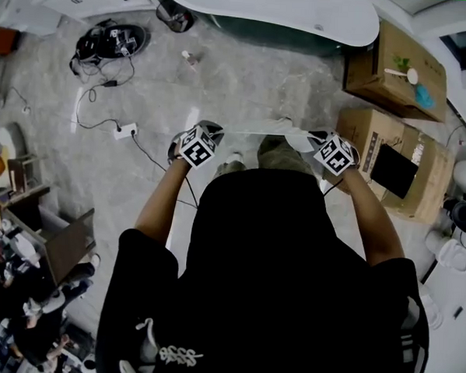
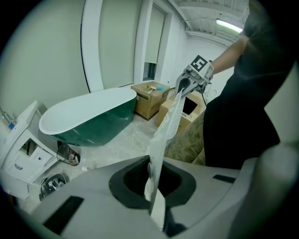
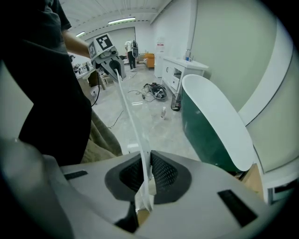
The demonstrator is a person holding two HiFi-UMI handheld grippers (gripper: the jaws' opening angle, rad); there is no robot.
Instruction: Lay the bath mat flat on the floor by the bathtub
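- The left gripper [image 2: 156,198] is clamped tight on one end of a thin white bath mat [image 2: 167,126], its jaws closed down to the cloth.
- The right gripper [image 3: 145,186] pinches the other end just as firmly.
- The mat hangs stretched edge-on between the two, in the air in front of the person's legs, above the grey marbled floor [image 1: 222,88].
- The dark green bathtub with a white rim [image 1: 304,18] stands ahead, apart from the mat.
- Brown cardboard boxes [image 1: 395,69] sit to its right.
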